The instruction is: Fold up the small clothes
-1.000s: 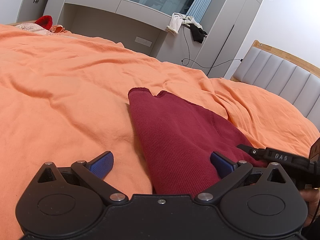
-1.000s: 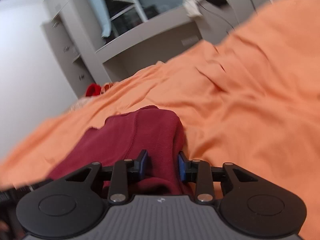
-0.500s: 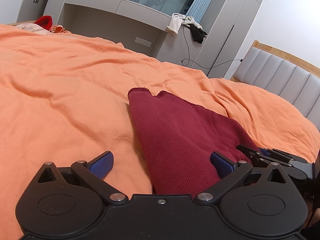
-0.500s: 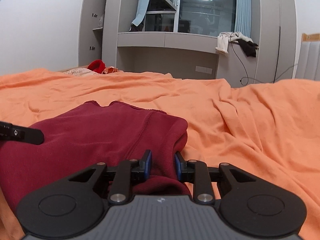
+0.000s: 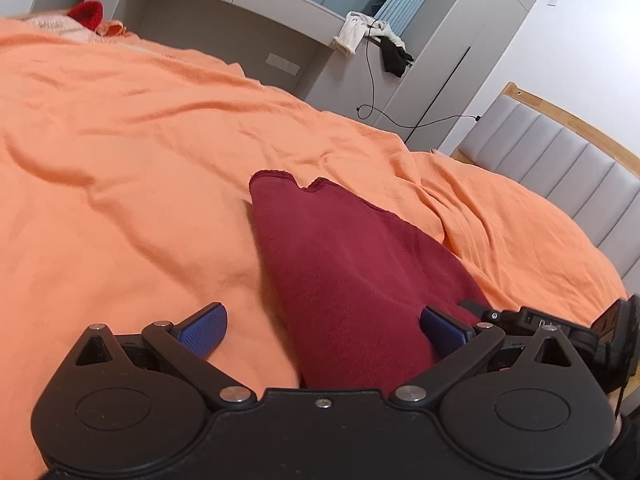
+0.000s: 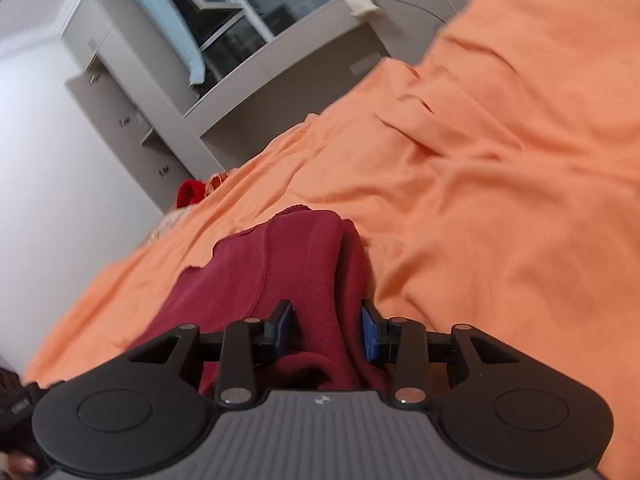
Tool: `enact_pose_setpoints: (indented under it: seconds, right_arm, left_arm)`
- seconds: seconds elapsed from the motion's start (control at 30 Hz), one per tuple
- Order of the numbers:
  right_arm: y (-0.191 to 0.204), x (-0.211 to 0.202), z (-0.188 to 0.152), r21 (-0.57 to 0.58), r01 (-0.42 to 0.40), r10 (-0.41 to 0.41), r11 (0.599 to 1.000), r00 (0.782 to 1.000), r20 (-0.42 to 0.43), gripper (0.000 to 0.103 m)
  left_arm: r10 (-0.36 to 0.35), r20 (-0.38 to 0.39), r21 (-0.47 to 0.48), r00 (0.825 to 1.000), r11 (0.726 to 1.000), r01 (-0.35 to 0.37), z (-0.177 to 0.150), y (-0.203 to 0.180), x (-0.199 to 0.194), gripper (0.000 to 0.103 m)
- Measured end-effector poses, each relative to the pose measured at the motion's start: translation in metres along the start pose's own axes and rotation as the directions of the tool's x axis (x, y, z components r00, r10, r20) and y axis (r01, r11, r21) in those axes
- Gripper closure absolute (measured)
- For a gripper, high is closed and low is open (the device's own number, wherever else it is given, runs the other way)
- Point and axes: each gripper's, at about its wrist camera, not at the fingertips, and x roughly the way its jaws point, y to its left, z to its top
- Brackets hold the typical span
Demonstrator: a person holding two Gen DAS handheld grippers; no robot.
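Dark red knit fabric, a small folded garment [image 5: 348, 276], lay on the orange bedsheet [image 5: 120, 168], its long axis running away from both grippers. The right gripper [image 6: 326, 330] straddled its near right edge, jaws just widening, fabric between them. The left gripper [image 5: 324, 326] stood wide open over its left edge.

— What carried everything?
— A bed [image 5: 120, 152] under a creased orange sheet [image 6: 500, 200], with a grey padded headboard [image 5: 560, 168] along one edge.
— What lay on it?
— A dark red garment [image 5: 340, 272], folded into a long strip, on the sheet near the middle. At the far edge sat a small bright red item [image 5: 86, 12] beside some pale and orange fabric [image 5: 52, 26], well apart from the garment.
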Motion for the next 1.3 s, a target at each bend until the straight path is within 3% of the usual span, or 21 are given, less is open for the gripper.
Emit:
enact_pose_setpoints:
  seconds: [0.17,0.7,0.87,1.13,1.3]
  right_arm:
    - [-0.002,0.001,-0.002,0.003,0.006,-0.006,1.000,1.000,0.005,0.062]
    - [0.006,0.000,-0.006,-0.010,0.027,-0.026,1.000,0.999,0.019,0.058]
    - [0.021,0.001,-0.005,-0.059,0.058,-0.056,0.997,0.998,0.024,0.067]
    - [0.041,0.002,-0.005,-0.126,0.119,-0.114,0.985,0.992,0.049,0.071]
    - [0.042,0.001,-0.004,-0.131,0.128,-0.122,0.983,0.991,0.051,0.072]
  left_arm:
    - [0.005,-0.085,0.043,0.996,0.999,-0.002,0.009,-0.002,0.016,0.000]
    - [0.009,-0.079,0.058,0.997,0.998,-0.004,0.005,-0.003,0.014,0.000]
    - [0.014,-0.110,0.057,0.994,0.998,-0.008,0.011,-0.003,0.016,0.000]
    - [0.034,-0.181,0.054,0.983,0.998,-0.025,0.021,-0.006,0.027,0.001]
    - [0.035,-0.222,0.056,0.974,0.998,-0.023,0.028,-0.010,0.038,0.008]
